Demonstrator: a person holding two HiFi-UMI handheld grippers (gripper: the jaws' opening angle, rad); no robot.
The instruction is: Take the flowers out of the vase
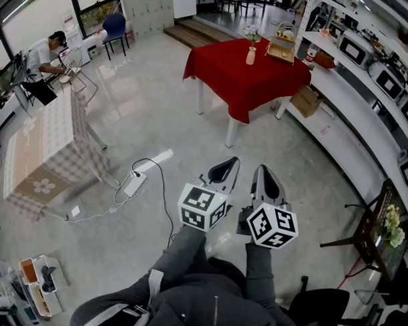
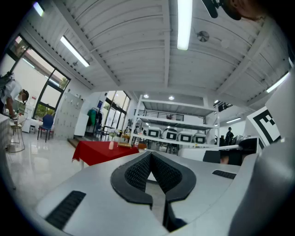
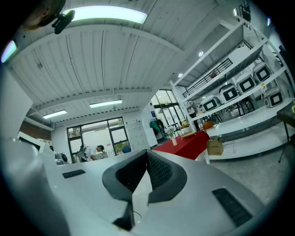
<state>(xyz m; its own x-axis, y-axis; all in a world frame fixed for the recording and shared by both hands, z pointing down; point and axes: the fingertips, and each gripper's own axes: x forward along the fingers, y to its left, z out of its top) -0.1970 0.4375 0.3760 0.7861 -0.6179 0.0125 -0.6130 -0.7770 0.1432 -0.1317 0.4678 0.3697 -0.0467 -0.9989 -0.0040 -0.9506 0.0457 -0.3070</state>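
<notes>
While the red-clothed table [image 1: 242, 79] stands well apart at the far end of the room, the step in hand looks to be the approach, with nothing of the task yet done. The white vase [image 1: 251, 56] sits upright near the table's far edge, the flowers [image 1: 252, 35] standing in it, a wooden tray [image 1: 281, 48] just to its right. The left gripper [image 1: 225, 168] and the right gripper [image 1: 264, 176] are held level side by side in front of the person, each with its jaws pressed together on nothing. To do this well, the person should probably walk close, part the jaws only near the vase, and take the stems low while steadying the vase, since it could tip. The pale, glossy floor [image 1: 145, 117] lies open between person and table. White shelving [image 1: 356, 97] runs along the right wall, a checked-cloth table [image 1: 44, 143] stands at the left, a cardboard box [image 1: 306, 100] rests by the red table, and a power strip [image 1: 134, 183] lies near.
</notes>
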